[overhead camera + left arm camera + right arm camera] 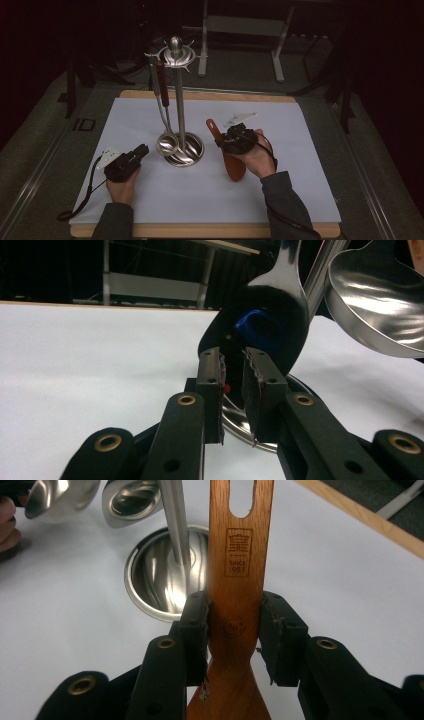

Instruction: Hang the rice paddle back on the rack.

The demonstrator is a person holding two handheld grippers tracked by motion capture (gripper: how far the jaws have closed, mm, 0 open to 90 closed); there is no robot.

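A steel utensil stand (179,100) rises from a round base (187,152) on the white sheet. Two steel utensils hang from its top hooks, their bowls (166,144) low beside the base. My right gripper (223,145) is shut on a wooden spatula (234,165) just right of the stand. In the right gripper view its pads clamp the spatula's neck (240,545), slotted handle end pointing away, at my right gripper (235,605). My left gripper (145,148) rests left of the base. Its jaws stand a little apart at my left gripper (234,357), holding nothing and facing a hanging spoon (285,275) and ladle bowl (375,300).
The white sheet (280,190) covers a wooden board (210,230) on a dark table. A metal frame (240,25) stands in the dark beyond the far edge. Cables trail from both grippers toward the near edge.
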